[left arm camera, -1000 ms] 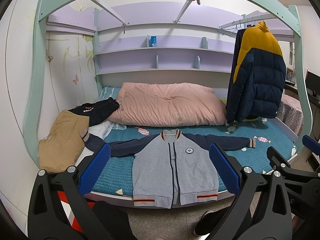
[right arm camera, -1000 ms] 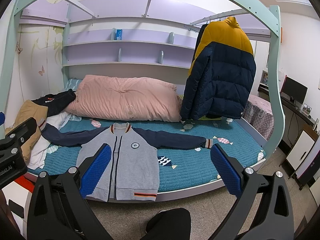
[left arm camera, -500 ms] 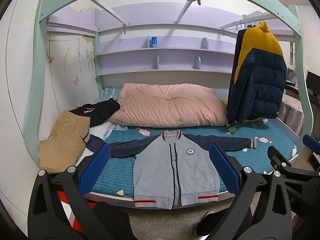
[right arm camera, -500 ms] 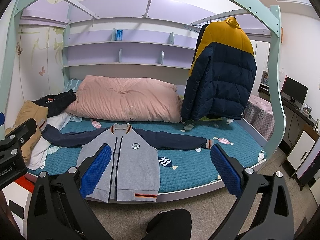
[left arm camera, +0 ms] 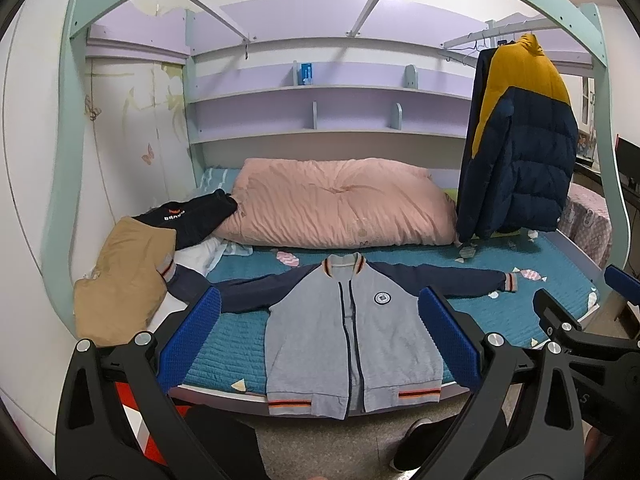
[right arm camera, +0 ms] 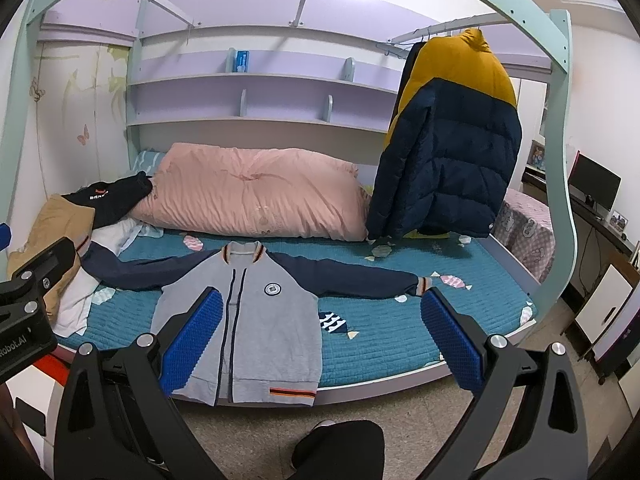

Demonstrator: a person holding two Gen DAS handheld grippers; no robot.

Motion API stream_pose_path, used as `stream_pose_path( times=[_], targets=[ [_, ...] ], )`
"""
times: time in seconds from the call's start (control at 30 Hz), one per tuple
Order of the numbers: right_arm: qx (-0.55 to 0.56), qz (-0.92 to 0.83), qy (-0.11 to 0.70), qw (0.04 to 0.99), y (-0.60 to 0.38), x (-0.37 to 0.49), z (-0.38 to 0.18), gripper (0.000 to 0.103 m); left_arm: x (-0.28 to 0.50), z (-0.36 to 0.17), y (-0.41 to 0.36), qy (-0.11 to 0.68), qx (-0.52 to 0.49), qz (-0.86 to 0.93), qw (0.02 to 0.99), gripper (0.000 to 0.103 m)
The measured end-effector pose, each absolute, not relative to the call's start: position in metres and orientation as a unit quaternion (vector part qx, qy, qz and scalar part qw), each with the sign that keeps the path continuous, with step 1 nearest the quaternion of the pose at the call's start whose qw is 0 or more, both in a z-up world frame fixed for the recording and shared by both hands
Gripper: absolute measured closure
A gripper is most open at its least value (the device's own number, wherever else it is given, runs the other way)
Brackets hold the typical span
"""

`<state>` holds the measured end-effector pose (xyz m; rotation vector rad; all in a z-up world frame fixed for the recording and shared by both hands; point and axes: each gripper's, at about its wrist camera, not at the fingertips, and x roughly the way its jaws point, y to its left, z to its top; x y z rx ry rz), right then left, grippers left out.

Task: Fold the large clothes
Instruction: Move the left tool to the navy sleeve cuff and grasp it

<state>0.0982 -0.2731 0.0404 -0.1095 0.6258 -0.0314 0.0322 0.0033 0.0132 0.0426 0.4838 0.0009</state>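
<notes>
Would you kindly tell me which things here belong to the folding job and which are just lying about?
Job: grey jacket, left tongs, right tongs.
Lying about: pink duvet, puffer coat, tan garment, black top.

We hold the left gripper (left arm camera: 320, 336) level, both black finger arms reaching forward from the bottom of its own wrist view. Jaws stand wide apart; nothing sits between the blue ribbed pads (left arm camera: 450, 336). Nothing touches either pad.

The right gripper (right arm camera: 320, 336) is in the same pose: jaws spread wide, blue pads (right arm camera: 192, 338) bare, no contact with anything.

Relative position: the right gripper's black frame shows at the right edge of the left wrist view, and the left gripper's body shows at the left edge of the right wrist view, so the two are side by side at similar height.
</notes>
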Motion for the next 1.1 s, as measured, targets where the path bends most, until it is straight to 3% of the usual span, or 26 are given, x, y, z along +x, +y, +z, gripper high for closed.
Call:
stream_pose_path(
  times=[0.4,0.67,0.9,1.1],
  targets=[
    [-0.060,0.004,0.362,0.930,-0.253,0.163,-0.012,0.007,0.118,-0.041,0.020,0.304,0.003,-0.022,0.952,0.004],
    [-0.059,0.050,0.420,0.904,-0.205,0.242,-0.088,0.007,0.198,-0.122,0.097,0.352,-0.062,0.000,0.934,0.004],
    [-0.031,0.094,0.402,0.910,-0.161,0.301,-0.135,0.007,0.261,-0.185,0.179,0.363,-0.103,0.060,0.924,0.004],
    [-0.046,0.116,0.440,0.889,-0.121,0.353,-0.189,0.021,0.315,-0.244,0.243,0.406,-0.111,0.098,0.902,0.004]
  ],
)
